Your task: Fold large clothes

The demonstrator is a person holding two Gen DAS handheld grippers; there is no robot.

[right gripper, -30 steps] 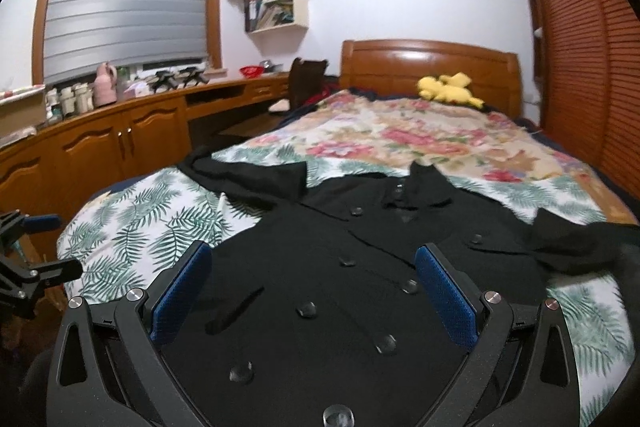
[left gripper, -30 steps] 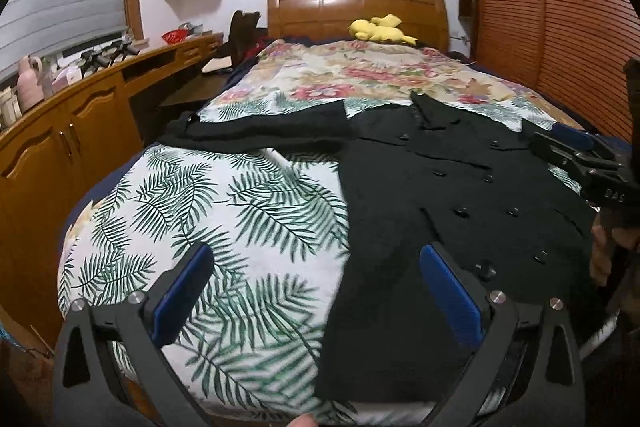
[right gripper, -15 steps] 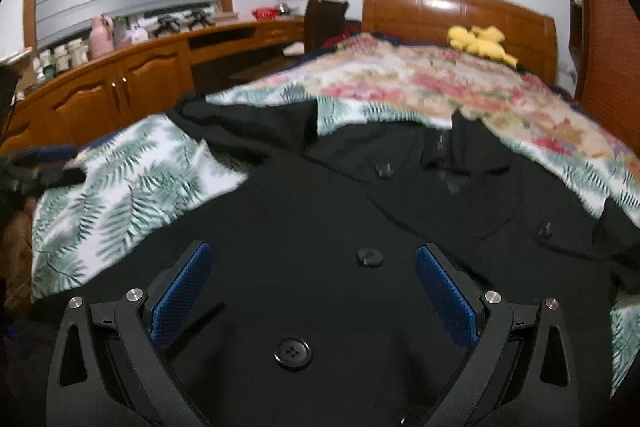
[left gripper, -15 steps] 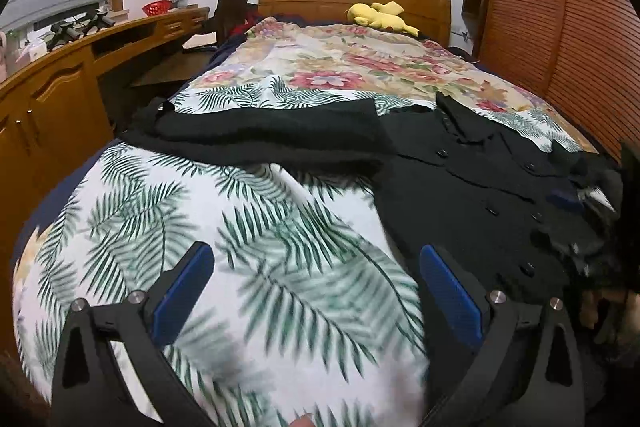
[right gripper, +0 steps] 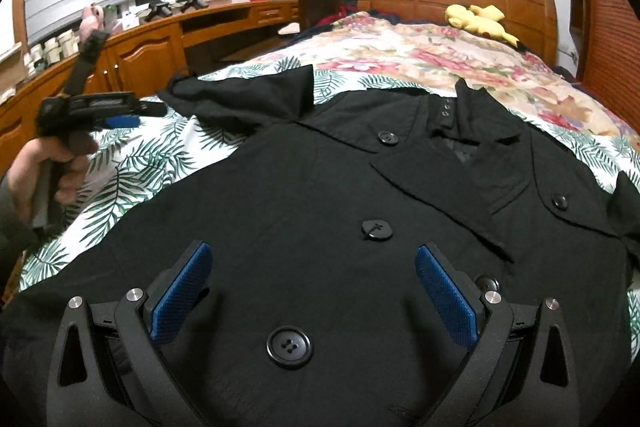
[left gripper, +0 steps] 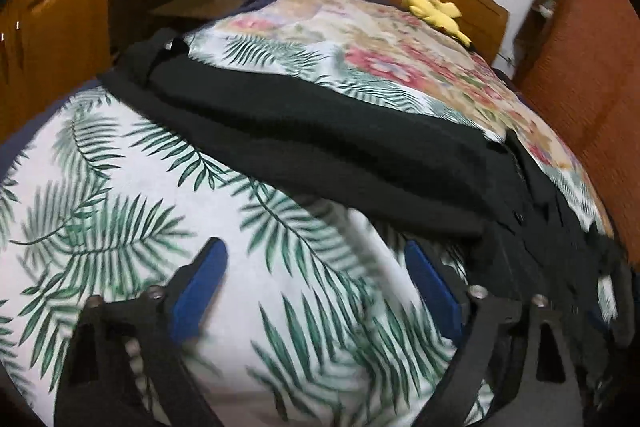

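step: sleeve fold | left gripper point(left gripper: 316, 291) jaws closing, still apart, empty, nearing coat sleeve point(left gripper: 320, 135) | right gripper point(right gripper: 310, 291) wide, empty, over coat point(right gripper: 320, 195) | we pinch the cuff edge only, not the bedspread point(left gripper: 120, 227)

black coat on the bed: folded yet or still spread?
Still spread. The black coat lies flat, front up, buttons showing, its sleeve stretched sideways across the palm-print bedspread. No fold visible.

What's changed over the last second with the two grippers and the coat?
The left gripper swung left off the black coat toward its outstretched sleeve, jaws just closing slightly, nothing between them. The right gripper dropped closer over the coat front, open. Coat unmoved.
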